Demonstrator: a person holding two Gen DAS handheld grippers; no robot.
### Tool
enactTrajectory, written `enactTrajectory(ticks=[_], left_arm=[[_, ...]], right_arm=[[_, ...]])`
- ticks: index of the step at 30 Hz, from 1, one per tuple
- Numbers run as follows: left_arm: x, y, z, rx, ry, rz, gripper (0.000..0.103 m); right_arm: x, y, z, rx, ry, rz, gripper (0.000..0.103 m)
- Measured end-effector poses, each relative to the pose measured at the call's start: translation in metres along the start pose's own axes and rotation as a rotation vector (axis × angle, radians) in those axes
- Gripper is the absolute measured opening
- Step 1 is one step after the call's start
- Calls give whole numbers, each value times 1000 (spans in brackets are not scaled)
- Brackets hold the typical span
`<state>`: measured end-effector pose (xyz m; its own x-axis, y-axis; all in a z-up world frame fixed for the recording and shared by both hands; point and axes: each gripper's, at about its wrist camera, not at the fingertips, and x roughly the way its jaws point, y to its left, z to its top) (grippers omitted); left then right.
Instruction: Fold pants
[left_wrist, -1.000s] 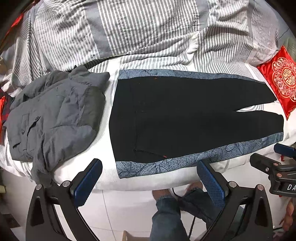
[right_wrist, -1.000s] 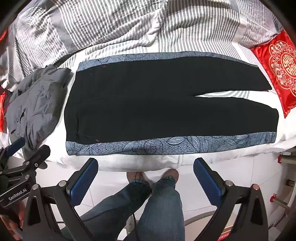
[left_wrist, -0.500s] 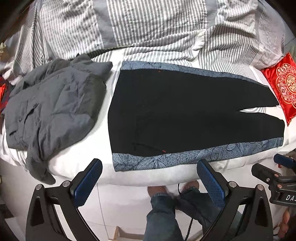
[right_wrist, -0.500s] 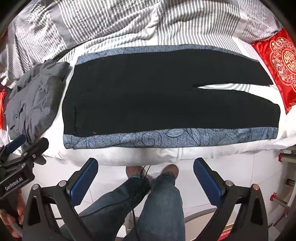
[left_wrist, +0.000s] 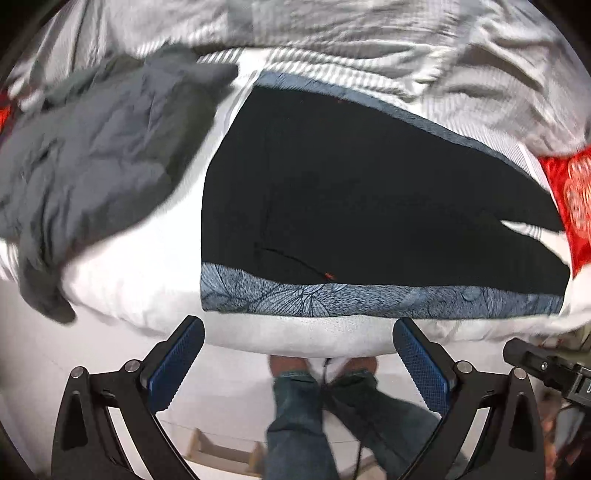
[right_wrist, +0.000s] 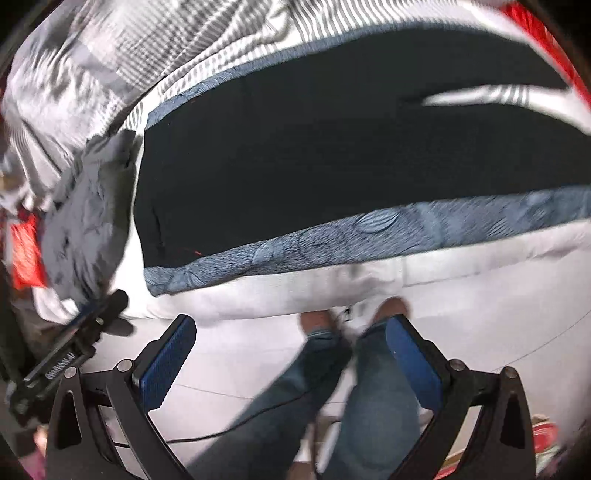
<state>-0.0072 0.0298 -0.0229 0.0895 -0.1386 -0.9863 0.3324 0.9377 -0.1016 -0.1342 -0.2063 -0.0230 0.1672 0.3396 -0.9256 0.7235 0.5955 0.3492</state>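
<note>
Black pants (left_wrist: 369, 199) with blue leaf-patterned side stripes lie flat on the bed, waist to the left, legs running right; they also show in the right wrist view (right_wrist: 332, 155). My left gripper (left_wrist: 297, 363) is open and empty, just off the bed's near edge below the waist end. My right gripper (right_wrist: 290, 363) is open and empty, off the near edge below the near stripe. Each gripper appears in the other's view, the right one (left_wrist: 543, 369) and the left one (right_wrist: 74, 347). Both views are blurred.
A crumpled grey jacket (left_wrist: 92, 155) lies left of the pants. A grey striped duvet (left_wrist: 351, 33) is bunched behind. A red cushion (left_wrist: 569, 199) sits by the leg ends. The person's legs in jeans (right_wrist: 332, 398) stand on white floor tiles.
Both grippers have moved in closer to the bed's near edge, so the pants look larger. The right view has tilted. The pants have not moved.
</note>
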Motion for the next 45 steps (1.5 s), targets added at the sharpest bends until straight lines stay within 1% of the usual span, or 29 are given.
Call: enactTrajectory(ticks=[1, 4, 8, 10, 14, 17, 19, 21, 23, 31, 32, 34, 35, 36, 43, 45], left_arm=[[7, 6, -1, -29, 1, -15, 103], [27, 16, -6, -80, 0, -36, 103], [55, 24, -13, -112, 5, -80, 103], [68, 27, -17, -133, 8, -101, 103], [88, 36, -23, -207, 17, -151, 103], [98, 42, -25, -255, 18, -185, 103], [102, 45, -24, -263, 16, -193, 103], [104, 45, -23, -260, 12, -193, 103], [105, 44, -22, -253, 13, -198, 103], [115, 40, -26, -272, 48, -226, 103], [116, 41, -26, -277, 50, -229, 103], [118, 40, -25, -294, 51, -241, 102], [119, 40, -24, -301, 50, -247, 103], [119, 40, -23, -310, 48, -254, 103], [120, 40, -13, -371, 37, -312, 103], [121, 41, -11, -396, 36, -331, 102]], right_arm=[[7, -4, 1, 20, 6, 34, 103], [34, -21, 2, 107, 21, 180, 103], [73, -38, 7, 177, 31, 332, 98], [91, -46, 10, 194, 36, 394, 95], [119, -54, 15, 218, 41, 470, 86], [128, -60, 18, 233, 24, 517, 83], [130, -64, 19, 248, 10, 551, 80], [131, -68, 23, 278, -9, 607, 75], [130, -70, 27, 305, -24, 644, 75], [137, -83, 21, 350, -23, 688, 75], [137, -83, 23, 350, -28, 699, 72], [135, -79, 32, 345, -28, 715, 52], [137, -76, 34, 346, -20, 712, 26], [137, -76, 36, 352, -11, 711, 12], [118, -65, 42, 332, -17, 752, 12], [116, -65, 43, 326, -16, 751, 12]])
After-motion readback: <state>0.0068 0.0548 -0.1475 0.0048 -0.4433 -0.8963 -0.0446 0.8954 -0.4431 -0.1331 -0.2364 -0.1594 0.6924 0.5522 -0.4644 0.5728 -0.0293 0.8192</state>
